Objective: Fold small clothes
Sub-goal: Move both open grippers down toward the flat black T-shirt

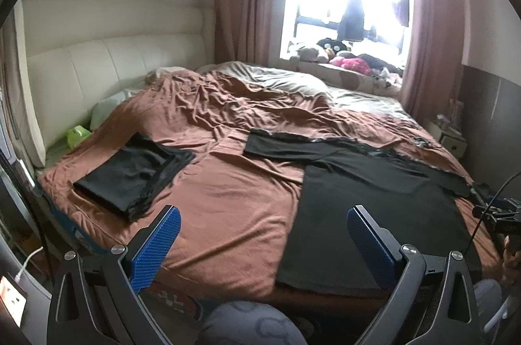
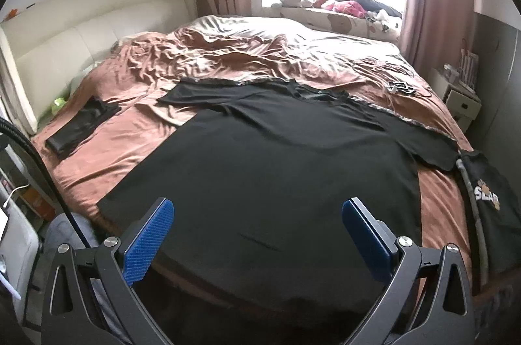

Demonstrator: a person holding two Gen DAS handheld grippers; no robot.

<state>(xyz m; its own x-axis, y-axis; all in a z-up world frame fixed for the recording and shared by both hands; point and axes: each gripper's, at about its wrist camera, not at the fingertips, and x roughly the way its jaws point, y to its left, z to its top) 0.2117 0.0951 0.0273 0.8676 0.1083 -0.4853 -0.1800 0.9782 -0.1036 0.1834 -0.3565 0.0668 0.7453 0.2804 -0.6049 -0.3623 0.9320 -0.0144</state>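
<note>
A black T-shirt (image 2: 276, 162) lies spread flat on the brown bedspread (image 2: 130, 130), sleeves out, hem toward me; it also shows in the left wrist view (image 1: 374, 214). A folded black garment (image 1: 130, 172) lies to its left, also seen in the right wrist view (image 2: 81, 123). My left gripper (image 1: 262, 221) is open and empty above the bed's near edge, left of the shirt. My right gripper (image 2: 257, 214) is open and empty above the shirt's hem. The right gripper's body shows in the left wrist view (image 1: 501, 214).
Another black garment with a printed logo (image 2: 485, 201) lies at the bed's right edge. A green packet (image 1: 78, 135) sits near the cream headboard (image 1: 114, 52). Cables and a small device (image 2: 400, 88) lie on the far right. A nightstand (image 2: 462, 104) stands right.
</note>
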